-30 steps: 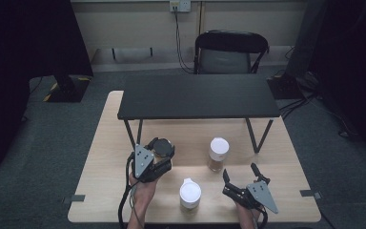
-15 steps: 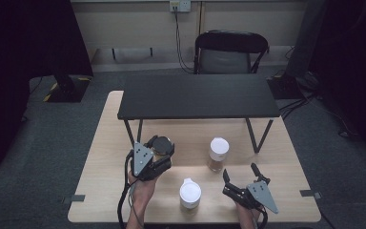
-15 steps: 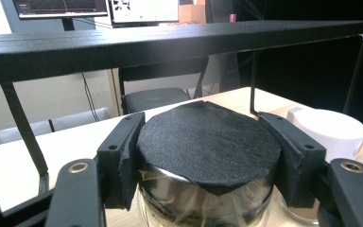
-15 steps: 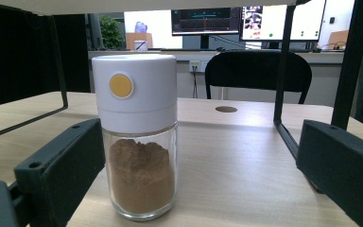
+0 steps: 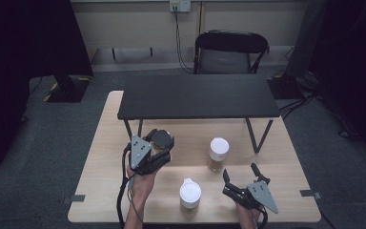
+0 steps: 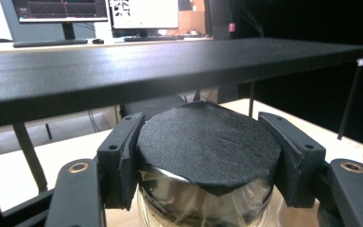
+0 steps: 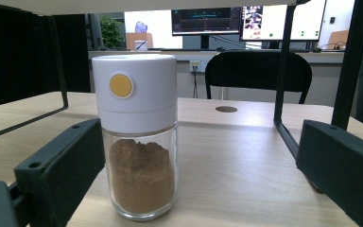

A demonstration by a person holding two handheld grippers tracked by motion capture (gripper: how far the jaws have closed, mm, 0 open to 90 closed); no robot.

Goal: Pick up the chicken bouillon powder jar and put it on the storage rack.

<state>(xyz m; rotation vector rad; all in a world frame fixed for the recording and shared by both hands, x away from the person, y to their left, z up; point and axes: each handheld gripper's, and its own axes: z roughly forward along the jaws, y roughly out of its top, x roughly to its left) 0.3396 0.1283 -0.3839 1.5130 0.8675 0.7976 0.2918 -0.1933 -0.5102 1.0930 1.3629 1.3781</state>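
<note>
The left gripper [image 5: 156, 148] holds a black-lidded jar [image 5: 160, 139] clamped between its jaws, in front of the black shelf [image 5: 198, 97] on the wooden table [image 5: 106, 157]. The left gripper view adds what the high view cannot: the jaws press on both sides of the jar just under the lid, the glass below looks clear, and the shelf edge crosses directly ahead, above the lid.

A white-lidded jar [image 5: 190, 194] stands near the table's front edge, between the two hands. A second white-capped jar [image 5: 218, 154] stands farther back. The right gripper [image 5: 242, 177] rests at the front right, jaws spread wide with nothing between the pads. The right gripper view shows that jar's brown powder and a yellow dot on its cap [image 7: 121, 85], with a shelf leg [image 7: 280, 71] to the right.
</note>
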